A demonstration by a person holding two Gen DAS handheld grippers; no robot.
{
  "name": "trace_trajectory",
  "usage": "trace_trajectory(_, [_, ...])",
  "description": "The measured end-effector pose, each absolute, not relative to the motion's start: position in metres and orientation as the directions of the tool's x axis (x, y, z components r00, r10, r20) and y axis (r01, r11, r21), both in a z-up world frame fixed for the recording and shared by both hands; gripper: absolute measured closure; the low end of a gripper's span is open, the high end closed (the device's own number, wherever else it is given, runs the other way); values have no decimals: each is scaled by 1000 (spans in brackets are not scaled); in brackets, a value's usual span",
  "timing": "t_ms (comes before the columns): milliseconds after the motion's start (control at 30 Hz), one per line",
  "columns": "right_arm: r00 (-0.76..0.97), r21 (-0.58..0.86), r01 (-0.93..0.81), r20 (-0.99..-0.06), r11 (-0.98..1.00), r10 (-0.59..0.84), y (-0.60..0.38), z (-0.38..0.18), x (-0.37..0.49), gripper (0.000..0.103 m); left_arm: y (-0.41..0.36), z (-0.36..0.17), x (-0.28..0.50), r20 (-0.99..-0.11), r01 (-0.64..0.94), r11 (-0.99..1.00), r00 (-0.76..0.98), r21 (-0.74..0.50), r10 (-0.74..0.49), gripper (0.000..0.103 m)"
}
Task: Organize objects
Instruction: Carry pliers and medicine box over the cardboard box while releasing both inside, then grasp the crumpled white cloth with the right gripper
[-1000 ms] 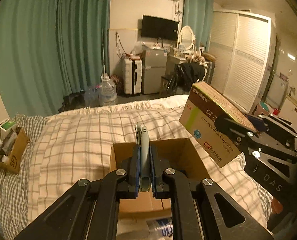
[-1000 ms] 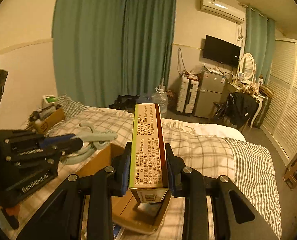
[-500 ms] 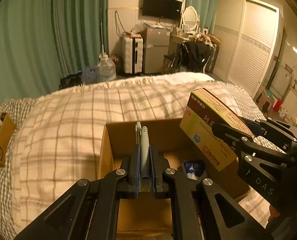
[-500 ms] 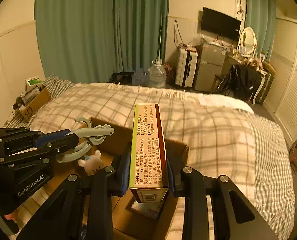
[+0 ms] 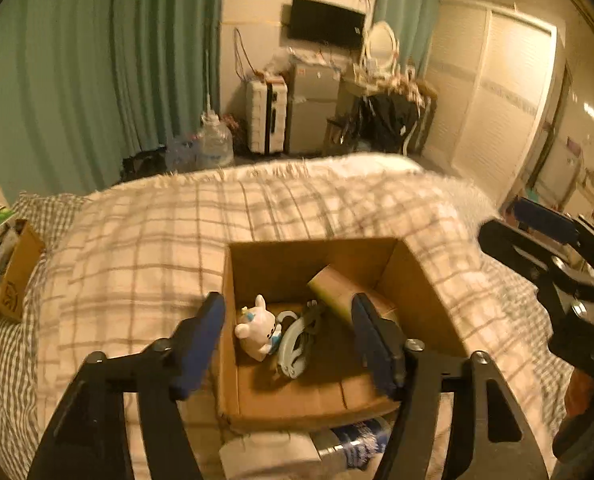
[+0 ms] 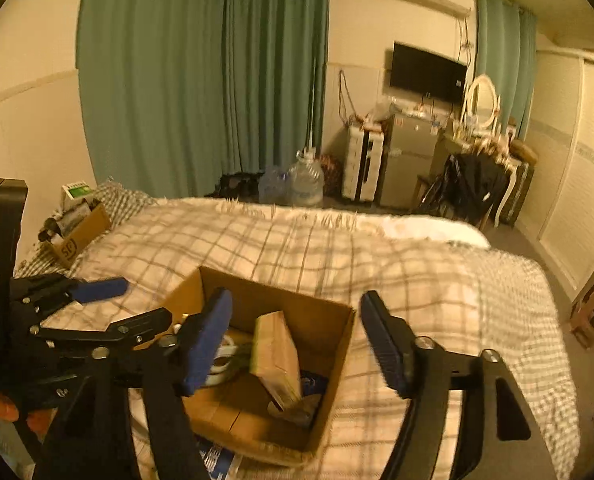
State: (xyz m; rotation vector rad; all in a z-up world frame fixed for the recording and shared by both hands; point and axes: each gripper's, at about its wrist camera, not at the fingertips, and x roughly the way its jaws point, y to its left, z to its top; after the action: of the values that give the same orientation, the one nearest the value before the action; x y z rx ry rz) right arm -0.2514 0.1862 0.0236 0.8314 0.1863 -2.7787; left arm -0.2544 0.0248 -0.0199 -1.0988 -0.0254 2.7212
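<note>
Both your left gripper (image 5: 289, 332) and right gripper (image 6: 297, 340) are wide open and empty. The medicine box (image 6: 275, 356), toy (image 5: 257, 338) and clip (image 5: 293, 344) lie inside the cardboard box (image 5: 413, 276); little seems left.

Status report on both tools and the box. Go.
Left tool open, empty. Right tool open, empty. Medicine carton inside cardboard box. Nothing blocking.
</note>
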Motion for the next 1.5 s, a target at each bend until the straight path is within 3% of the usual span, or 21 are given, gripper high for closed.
trace_trajectory(33, [-819,-69,255,-546,-965,-177,186,31,-243,27,22,-14,-248,-682,-190,-976,-700,-106,210,32])
trace_trajectory(133, [-847,-106,216,-515,-971,-132,186,55,-216,14,15,7,-225,-670,-208,-971,-705,-120,234,15])
trace_trajectory(267, [-859,-106,201,-497,-974,-124,188,82,-183,9,2,33,-184,-613,-199,-977,-763,-78,205,0])
trace_trajectory(467, [-884,-162,217,-451,-963,-124,178,89,-132,3,-18,38,-131,-554,-140,-988,-818,-68,154,0])
trace_trajectory(667, [-895,-209,209,-435,-955,-101,165,45,-99,0,-27,-7,-99,-552,-29,-996,-831,-87,72,0])
trace_trajectory(933, [-793,-62,196,-598,-979,-121,176,-53,-126,0,-28,-94,-106,-626,71,-993,-779,-93,3,0])
trace_trajectory(1200, [-673,-68,293,-723,-954,-155,151,-115,-144,1,-27,-120,-106,-656,100,-995,-753,-29,-56,0])
trace_trajectory(1300, [-626,-74,333,-763,-940,-162,140,-132,-150,7,-30,-121,-104,-661,99,-994,-749,-44,-45,0])
trace_trajectory(1400, [-548,-27,379,-812,-925,-201,131,-152,-159,30,-30,-122,-107,-670,94,-995,-741,-45,-40,0])
trace_trajectory(1467, [-498,-31,392,-848,-919,-183,126,-167,-164,57,-28,-123,-108,-674,83,-996,-738,-43,-33,0])
trace_trajectory(1500, [-490,-38,389,-855,-920,-171,126,-171,-165,61,-28,-124,-109,-678,77,-996,-734,-44,-27,0])
